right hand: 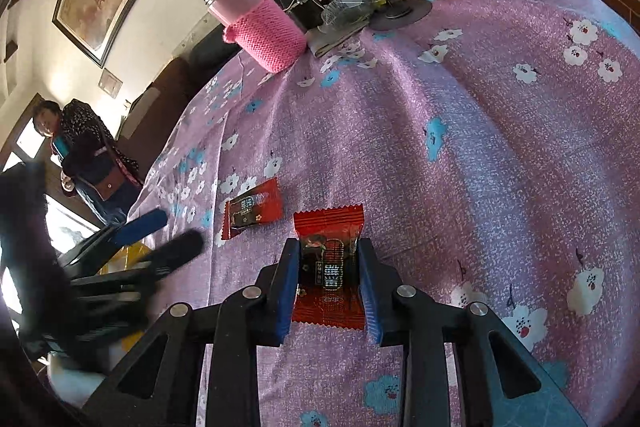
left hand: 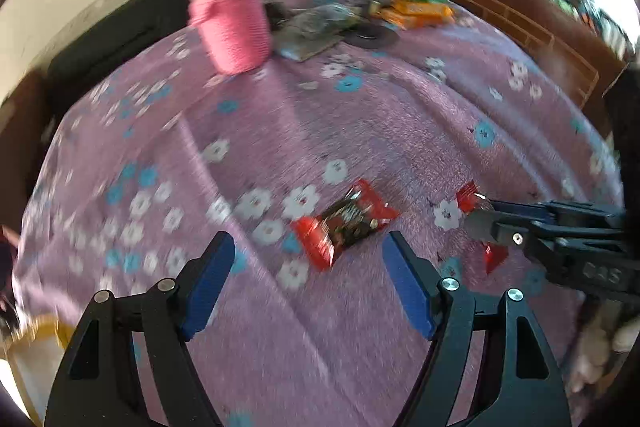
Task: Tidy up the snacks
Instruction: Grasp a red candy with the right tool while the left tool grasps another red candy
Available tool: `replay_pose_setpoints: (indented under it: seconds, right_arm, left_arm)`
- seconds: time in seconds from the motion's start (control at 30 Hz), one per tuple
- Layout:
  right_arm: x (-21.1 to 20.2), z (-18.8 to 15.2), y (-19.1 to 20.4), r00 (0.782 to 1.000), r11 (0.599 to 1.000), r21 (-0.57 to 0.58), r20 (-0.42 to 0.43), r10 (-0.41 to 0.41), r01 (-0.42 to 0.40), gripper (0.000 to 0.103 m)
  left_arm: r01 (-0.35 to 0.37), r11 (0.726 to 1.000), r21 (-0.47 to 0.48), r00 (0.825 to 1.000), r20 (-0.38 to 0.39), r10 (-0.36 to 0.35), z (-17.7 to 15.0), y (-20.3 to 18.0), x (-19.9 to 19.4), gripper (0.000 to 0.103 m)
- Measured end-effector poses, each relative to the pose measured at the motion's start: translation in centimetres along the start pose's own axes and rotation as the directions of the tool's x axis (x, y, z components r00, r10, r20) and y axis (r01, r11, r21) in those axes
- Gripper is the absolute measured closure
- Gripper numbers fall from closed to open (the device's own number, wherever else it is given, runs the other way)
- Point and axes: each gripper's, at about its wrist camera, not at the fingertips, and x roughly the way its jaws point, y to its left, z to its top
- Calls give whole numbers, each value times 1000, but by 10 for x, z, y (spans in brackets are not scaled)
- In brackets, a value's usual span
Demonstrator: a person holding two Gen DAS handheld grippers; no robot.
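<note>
Red snack packet (right hand: 329,267) lies low in the frame's centre on the purple floral tabletop (right hand: 480,147), pinched between the right gripper (right hand: 329,291) fingers. Left gripper (left hand: 308,279) gapes wide and empty just below a second red packet (left hand: 344,225).
</note>
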Motion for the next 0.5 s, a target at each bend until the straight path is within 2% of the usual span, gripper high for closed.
replay_pose_setpoints:
  seconds: [0.07,0.23,0.3,0.33,0.37,0.4,0.43,0.5]
  right_arm:
    - [1,0,1,1000,1000,-5,-8,1,-1,73]
    - [2,-1,4,1000,1000,-17,-14,-3,3,72]
    - [2,-1,5,1000,1000,-24,-11,-10,9,72]
    - [2,-2,6,1000,1000,-27,-9,-13,13,72]
    - [2,-2,7,1000,999,-33,-7,-18,17,72]
    - [2,-2,8,1000,999,-40,-5,-23,23,72]
    - [2,-3,9,1000,999,-47,-3,-28,28,72]
    - [3,-4,12,999,997,-63,1,-41,41,72]
  left_arm:
    - [27,999,30,1000,6,-27,4,-1,8,26]
    - [98,992,76,993,-74,-92,9,0,40,25]
    - [145,989,40,987,-78,-141,9,6,42,27]
    - [170,985,16,982,-81,-168,8,8,41,35]
    - [176,984,7,982,-74,-175,9,8,42,50]
    - [179,984,9,982,-72,-177,9,8,40,57]
    - [189,982,6,979,-71,-189,8,7,37,69]
    - [183,983,-10,981,-66,-183,5,8,31,69]
